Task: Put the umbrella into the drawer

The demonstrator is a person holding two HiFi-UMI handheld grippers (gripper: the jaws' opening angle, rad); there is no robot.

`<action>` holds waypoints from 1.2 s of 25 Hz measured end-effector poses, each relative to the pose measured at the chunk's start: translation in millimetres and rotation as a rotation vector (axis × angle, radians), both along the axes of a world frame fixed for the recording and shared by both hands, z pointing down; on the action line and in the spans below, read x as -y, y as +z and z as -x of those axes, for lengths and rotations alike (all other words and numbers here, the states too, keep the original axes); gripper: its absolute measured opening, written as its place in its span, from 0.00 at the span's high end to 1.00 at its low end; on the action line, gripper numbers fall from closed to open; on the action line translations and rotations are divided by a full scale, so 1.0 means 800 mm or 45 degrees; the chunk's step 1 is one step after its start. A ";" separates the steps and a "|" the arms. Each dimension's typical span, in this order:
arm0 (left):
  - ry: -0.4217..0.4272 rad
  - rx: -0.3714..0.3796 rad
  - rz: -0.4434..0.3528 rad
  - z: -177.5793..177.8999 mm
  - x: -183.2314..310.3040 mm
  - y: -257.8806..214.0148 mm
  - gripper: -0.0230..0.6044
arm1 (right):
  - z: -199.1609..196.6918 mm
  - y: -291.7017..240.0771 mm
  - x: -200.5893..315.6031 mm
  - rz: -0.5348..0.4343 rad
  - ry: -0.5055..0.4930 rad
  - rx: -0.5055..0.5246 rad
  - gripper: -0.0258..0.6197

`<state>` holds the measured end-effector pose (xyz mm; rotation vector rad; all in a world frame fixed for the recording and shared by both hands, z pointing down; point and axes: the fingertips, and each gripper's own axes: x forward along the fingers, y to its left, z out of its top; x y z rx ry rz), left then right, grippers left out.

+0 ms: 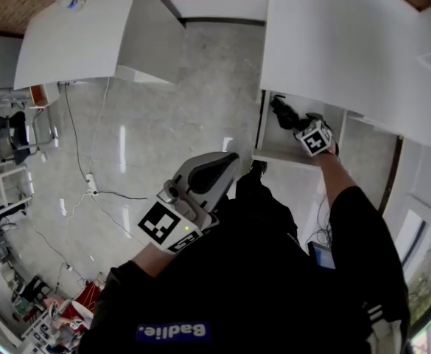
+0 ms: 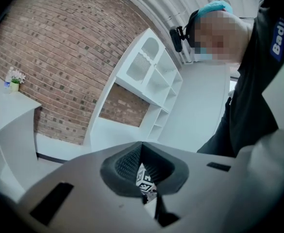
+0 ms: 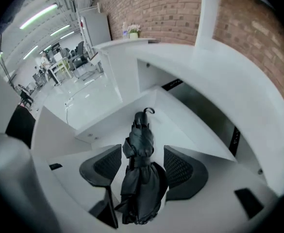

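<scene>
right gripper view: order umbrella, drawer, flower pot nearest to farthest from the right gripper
1. umbrella, between the open jaws of the right gripper.
2. drawer, its floor under the umbrella.
3. flower pot, far off on the white counter, top centre.

brick wall (image 2: 59, 57): red-brown, runs along the back of the room. tall white shelving unit (image 2: 149, 81) with open compartments stands against it. floor (image 1: 163, 116): pale grey, glossy, with light patches reflected in it. thin black cables (image 1: 82, 168) trail across it. white worktop (image 1: 75, 39) carries a small flower pot (image 2: 15, 80). strip lights (image 3: 40, 14) are lit on the ceiling. desks and chairs (image 3: 66, 62) stand in the far open area. window (image 1: 430, 275) at lower right, greenery outside.
</scene>
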<state>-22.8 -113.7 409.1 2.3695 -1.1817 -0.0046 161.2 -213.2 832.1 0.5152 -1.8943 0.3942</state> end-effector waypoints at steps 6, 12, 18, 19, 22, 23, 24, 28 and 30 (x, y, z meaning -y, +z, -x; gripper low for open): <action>0.175 -0.063 -0.072 -0.001 -0.011 -0.023 0.97 | 0.017 -0.135 -0.009 -0.136 0.255 0.258 0.52; 0.303 -0.097 -0.112 -0.003 -0.042 -0.035 0.97 | 0.032 -0.253 -0.053 -0.189 0.543 0.611 0.58; 0.394 -0.104 -0.135 -0.007 -0.078 -0.047 0.97 | 0.051 -0.357 -0.120 -0.245 0.626 0.879 0.66; 0.406 -0.105 -0.141 -0.008 -0.083 -0.050 0.97 | 0.055 -0.374 -0.129 -0.259 0.633 0.924 0.68; 0.446 -0.103 -0.161 -0.012 -0.095 -0.057 0.97 | 0.063 -0.425 -0.153 -0.309 0.661 1.054 0.71; 0.459 -0.104 -0.168 -0.014 -0.098 -0.059 0.97 | 0.065 -0.441 -0.160 -0.324 0.668 1.091 0.73; 0.471 -0.106 -0.176 -0.016 -0.101 -0.062 0.97 | 0.068 -0.455 -0.167 -0.340 0.669 1.122 0.75; 0.514 -0.110 -0.206 -0.023 -0.112 -0.074 0.97 | 0.084 -0.509 -0.191 -0.398 0.634 1.198 0.86; 0.532 -0.111 -0.218 -0.025 -0.116 -0.078 0.97 | 0.089 -0.530 -0.200 -0.430 0.609 1.224 0.89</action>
